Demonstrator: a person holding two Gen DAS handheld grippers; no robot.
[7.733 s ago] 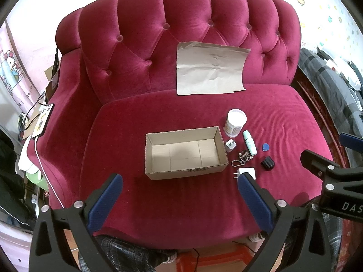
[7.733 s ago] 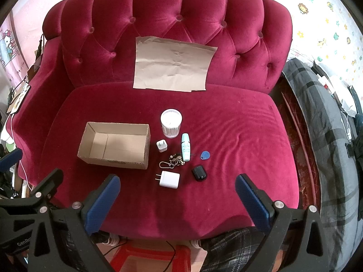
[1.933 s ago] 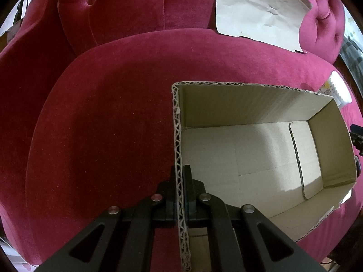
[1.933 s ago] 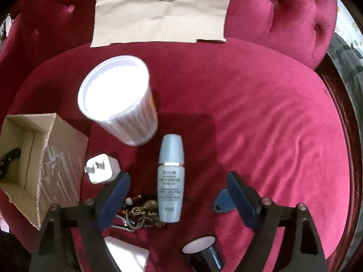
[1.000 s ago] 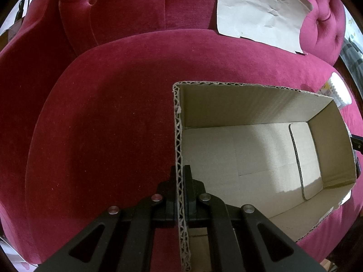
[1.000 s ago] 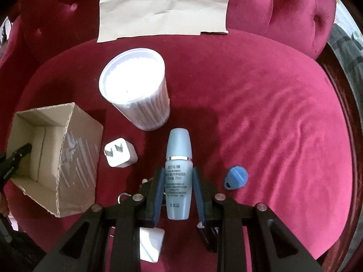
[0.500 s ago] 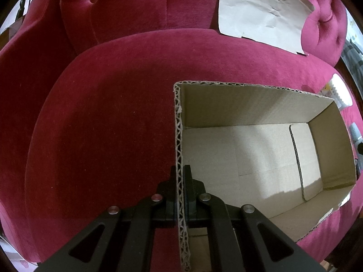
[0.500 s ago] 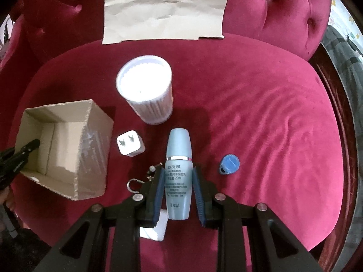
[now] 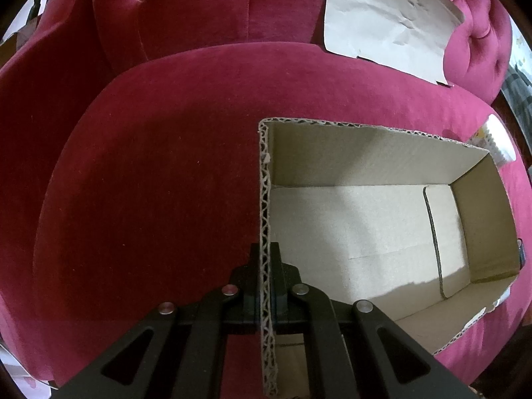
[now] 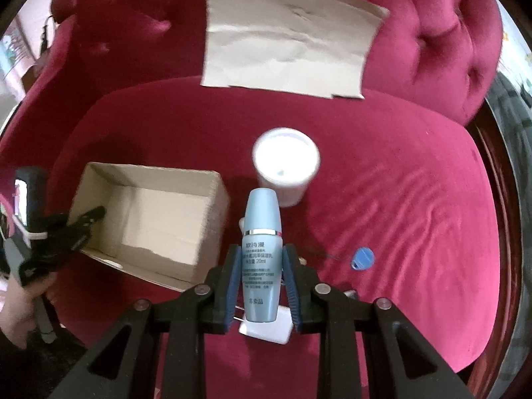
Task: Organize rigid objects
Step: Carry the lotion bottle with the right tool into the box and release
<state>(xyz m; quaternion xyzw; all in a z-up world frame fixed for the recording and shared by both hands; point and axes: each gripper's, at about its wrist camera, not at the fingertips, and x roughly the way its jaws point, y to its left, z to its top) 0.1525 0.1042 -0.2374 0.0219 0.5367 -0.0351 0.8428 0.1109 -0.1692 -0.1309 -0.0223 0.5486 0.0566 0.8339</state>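
1. Your right gripper [image 10: 262, 279] is clamped on the pale blue bottle [image 10: 262, 249], its blue pads pressing both sides of the lower body, cap pointing up the frame. The bottle sits at lower centre of the right wrist view, lifted clear of the red sofa seat [image 10: 415, 216].
2. The cardboard box [image 10: 149, 219] lies left of centre in that view, just beside the bottle's cap. It looks empty, so I judge this to be the first item going in.
3. To do this well, carry the bottle leftward over the box's near wall with some clearance, and lower it well inside before you loosen the pads. The bottle is smooth and round, so it may roll on release; laying it along a wall would likely steady it.
4. Mind what is underneath: a white charger [image 10: 266, 329] peeks out below the bottle, a white tub [image 10: 286, 163] stands just above it, and a blue tag [image 10: 362, 257] lies to the right.
5. Your left gripper [image 9: 266, 272] is pinched shut on the box's short wall [image 9: 266, 199], one finger either side of the corrugated edge, at lower centre of the left wrist view. Hold that so the box cannot slide.
6. Both grippers point steeply down at the seat; your hand [image 10: 20, 302] on the left tool shows at the lower left edge.
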